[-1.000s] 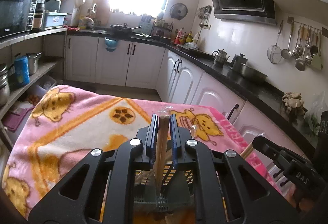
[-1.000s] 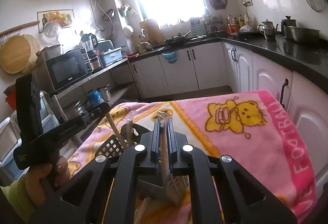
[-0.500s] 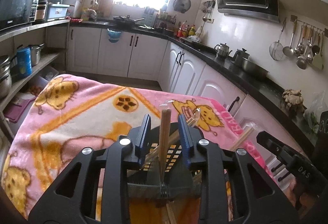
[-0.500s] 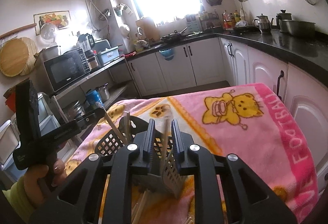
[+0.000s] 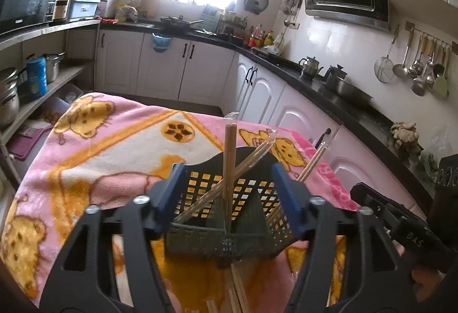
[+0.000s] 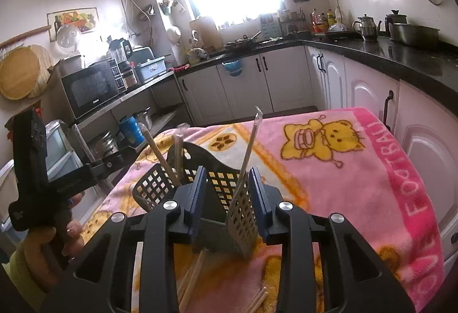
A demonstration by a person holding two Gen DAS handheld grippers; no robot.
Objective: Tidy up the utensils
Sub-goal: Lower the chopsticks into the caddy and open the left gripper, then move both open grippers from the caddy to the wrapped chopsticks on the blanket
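Two black two-finger grippers, left (image 5: 229, 190) and right (image 6: 229, 192), both spread wide and gripping nothing, flanking dark perforated plastic utensil basket (image 5: 229, 224) on pink cartoon blanket (image 5: 100, 152); wrapped wooden chopsticks (image 5: 230, 158) standing inside basket.

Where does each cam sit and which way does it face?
Left wrist: behind the open left gripper, facing the basket, chopsticks and stove wall; right gripper at right edge.
Right wrist: behind the open right gripper, facing the window; left hand at left.
Shared: basket, pink blanket.
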